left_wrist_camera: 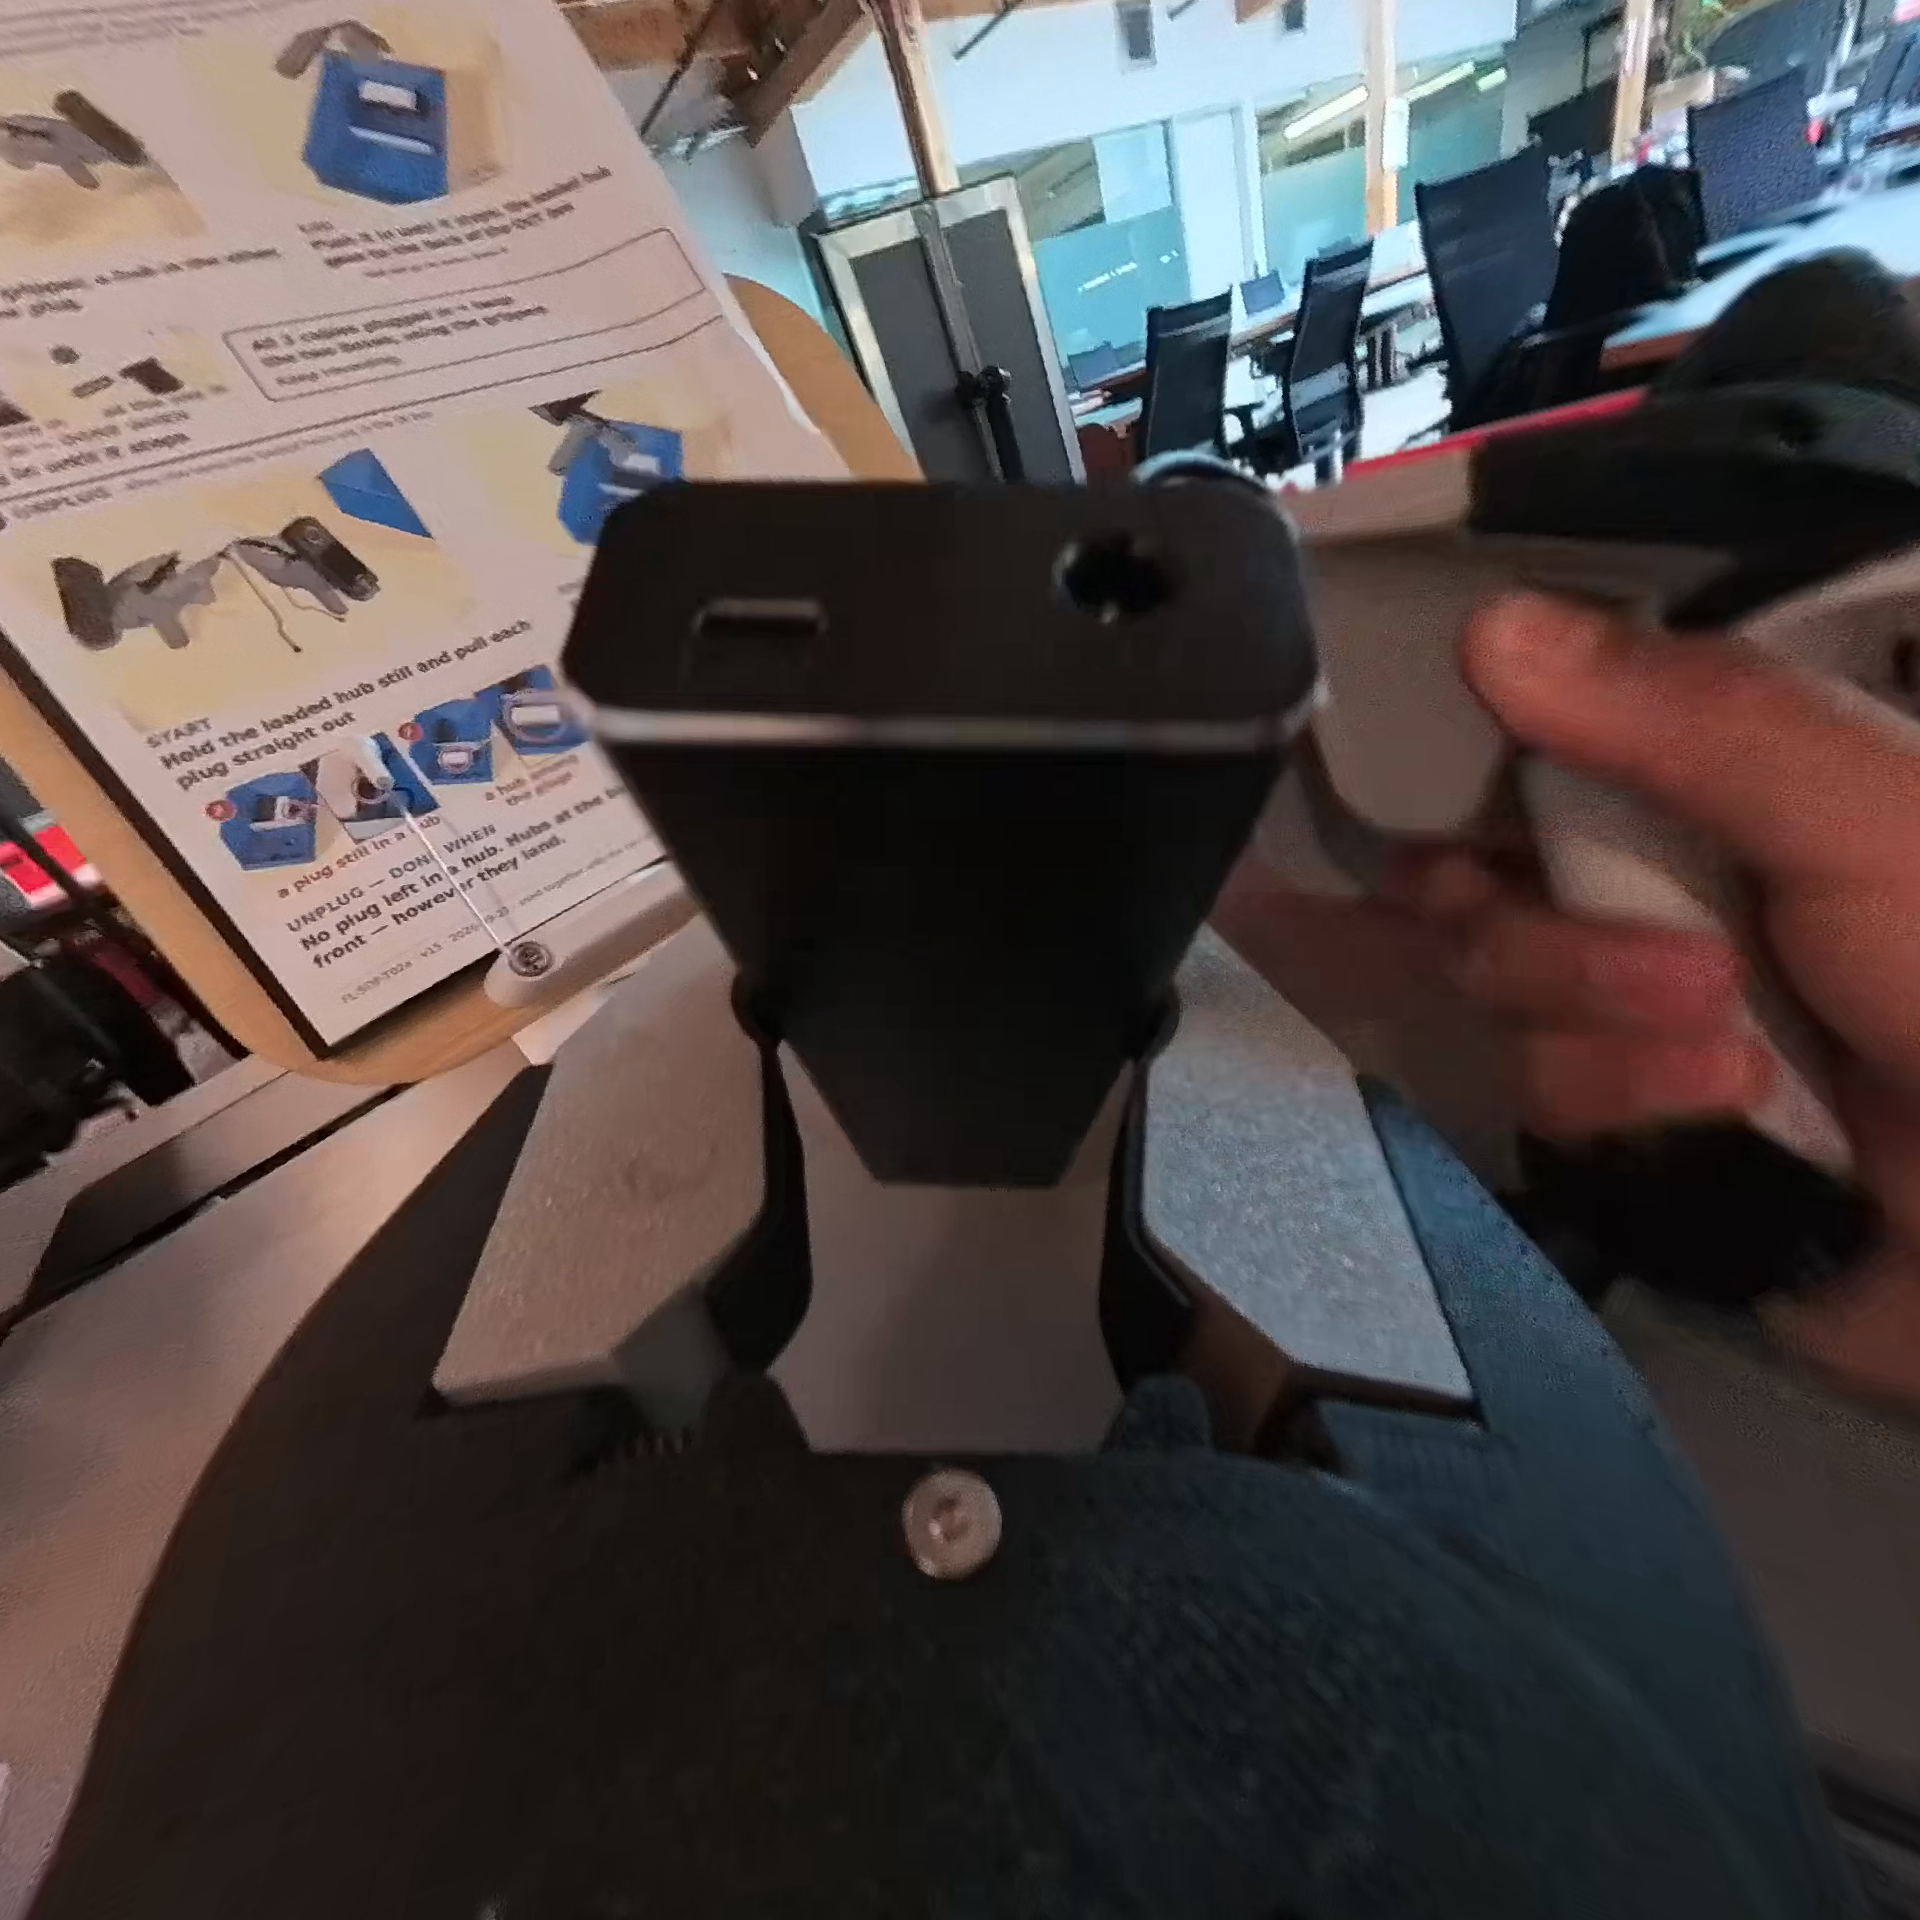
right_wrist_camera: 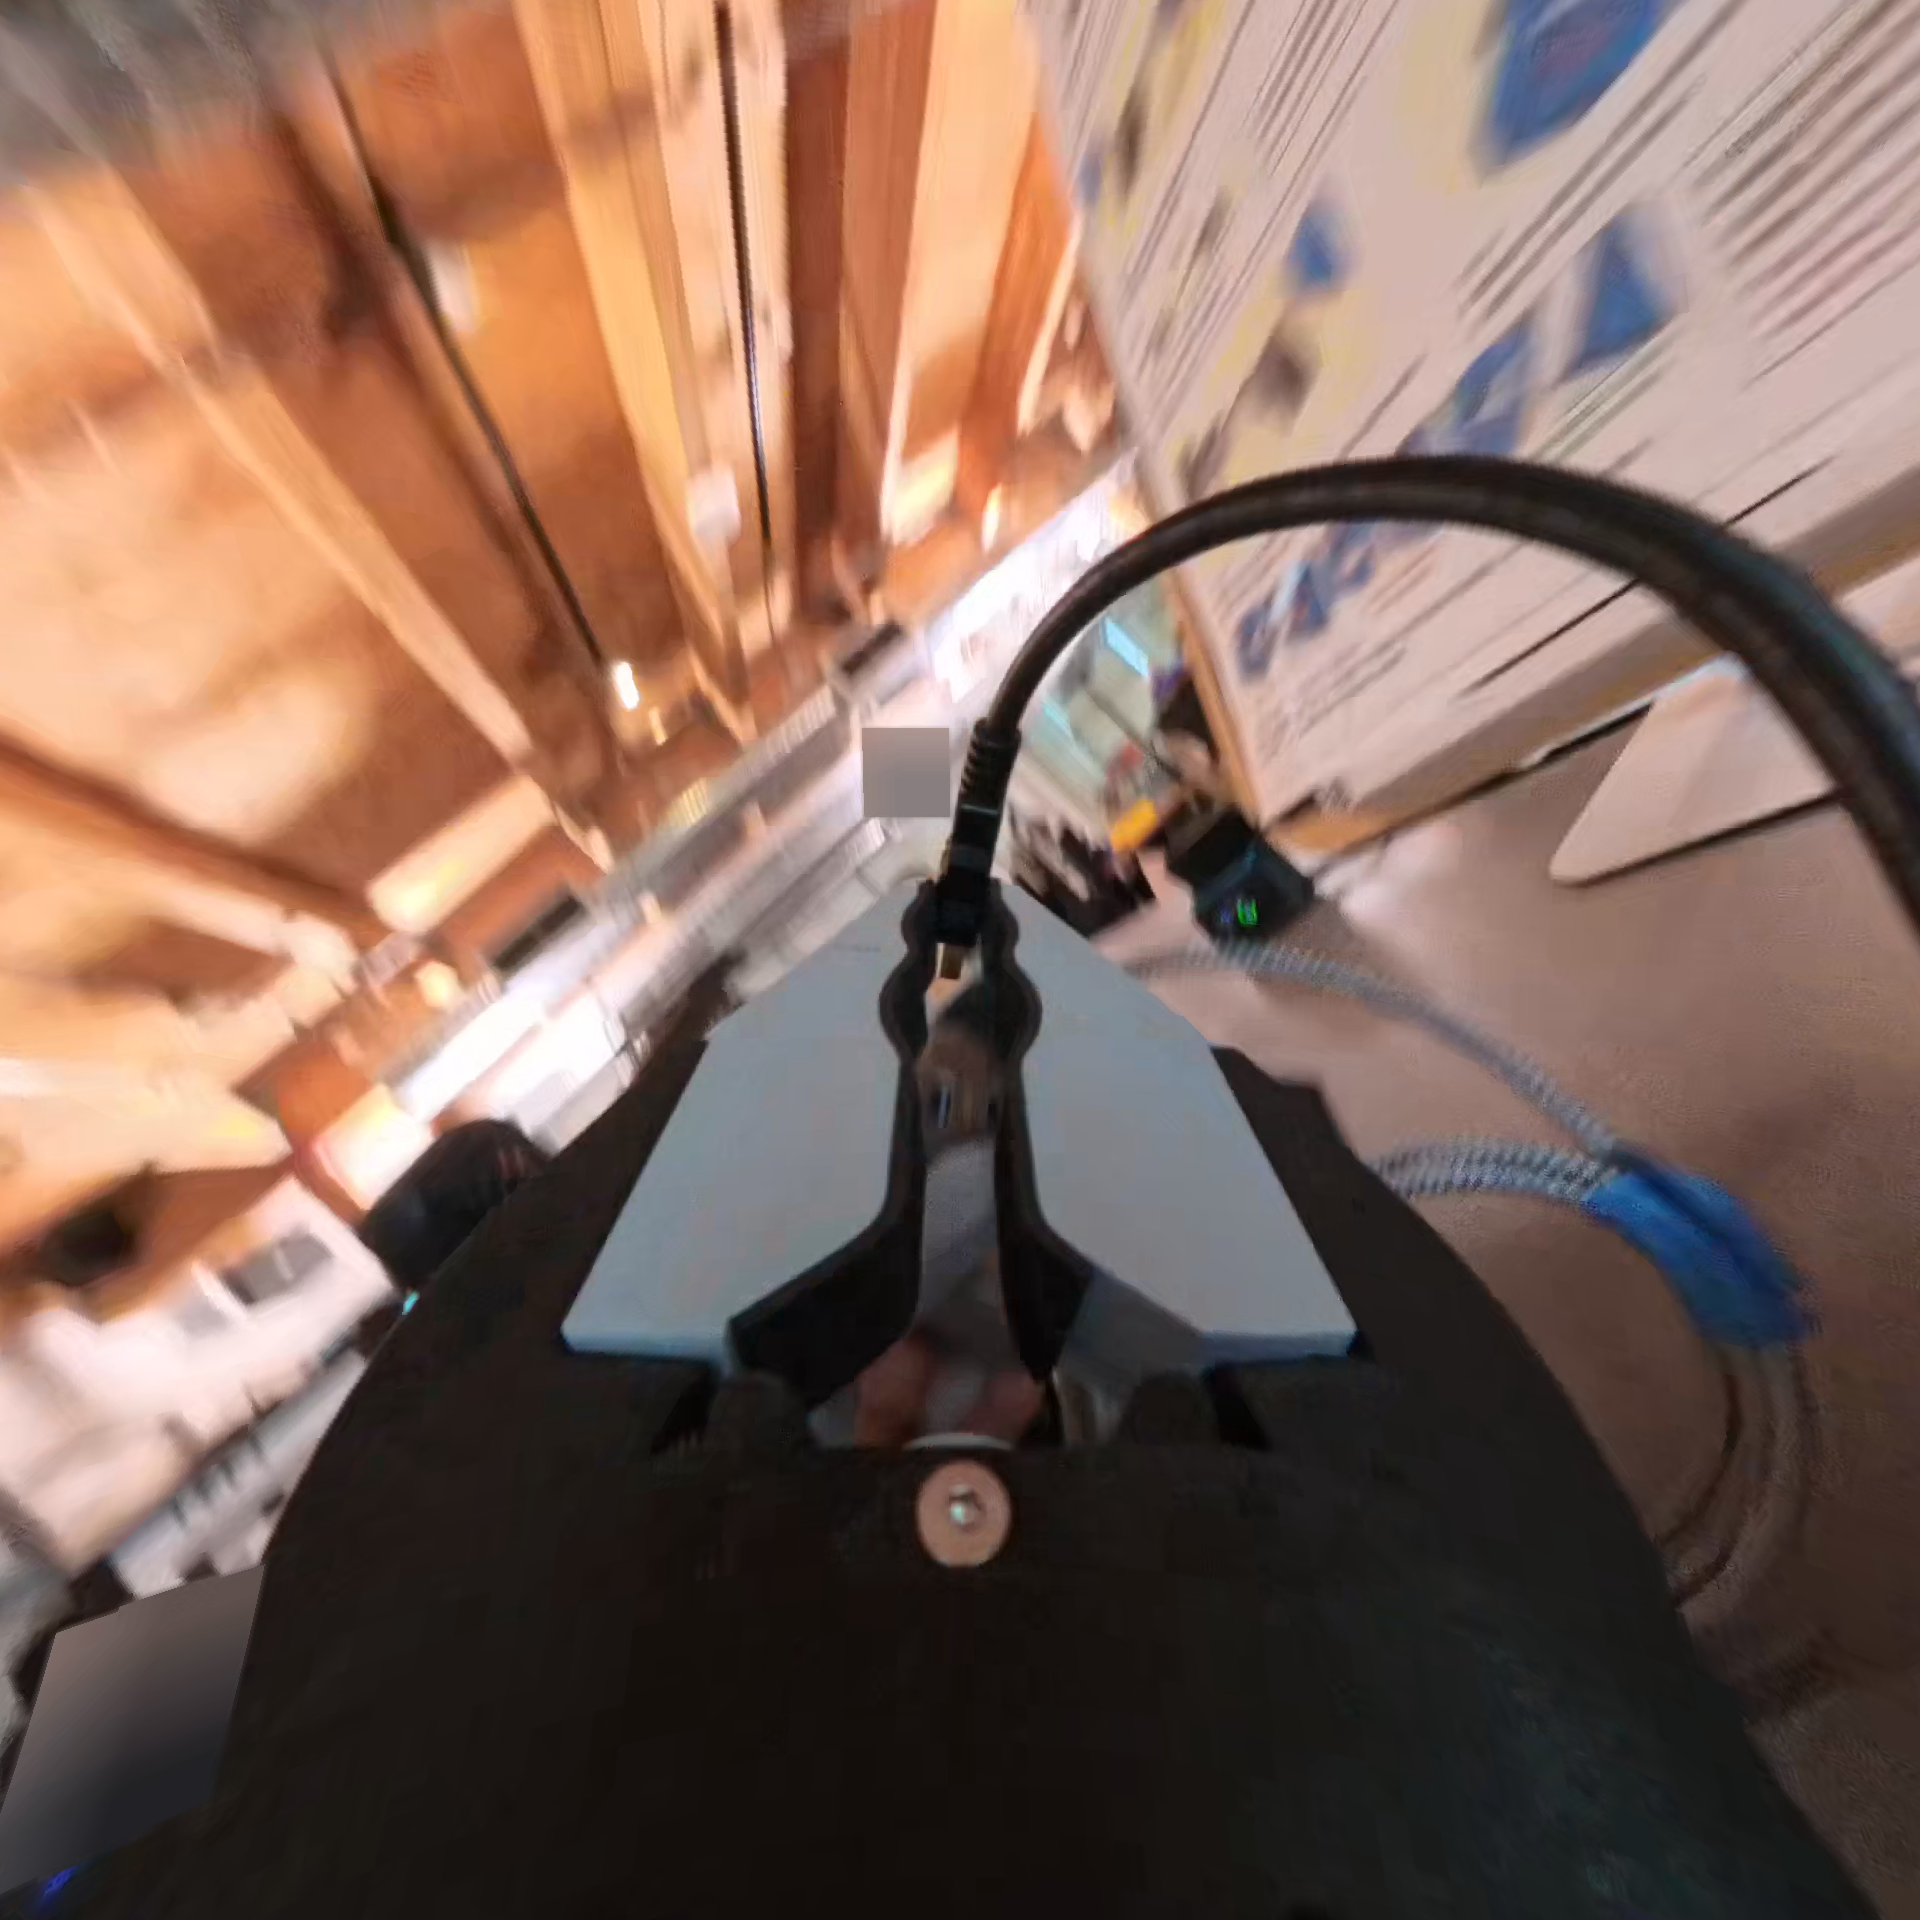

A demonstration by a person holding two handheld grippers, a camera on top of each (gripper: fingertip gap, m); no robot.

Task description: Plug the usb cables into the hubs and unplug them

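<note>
Left claw (left_wrist_camera: 951, 1049): pinching the black hub (left_wrist_camera: 940, 821) by its narrow lower end, so the port face stands up toward the camera and is clear to reach.
Hub ports: a slim slot at 11 o'clock on the face and a round socket at 1 o'clock; both look empty from here.
Right claw (right_wrist_camera: 961, 951): pressed together on the plug (right_wrist_camera: 964, 883) of the black cable (right_wrist_camera: 1455, 520), gripped just behind the metal tip, probably so the tip can be steered.
Cable run: arcs up from the plug and off toward 3 o'clock, slack enough not to pull on the grip.
Right hand (left_wrist_camera: 1662, 862): in the left wrist view, at 3 o'clock of the hub, near but apart from it.
Blue-ended braided cable (right_wrist_camera: 1694, 1247): lies loose on the tabletop (right_wrist_camera: 1403, 1039) at 4 o'clock, unheld.
Instruction sheet (left_wrist_camera: 343, 499): propped at 10 o'clock behind the hub.
Judged step: bringing plug to hub; whether insertion or just after removal, I cannot tell.
</note>
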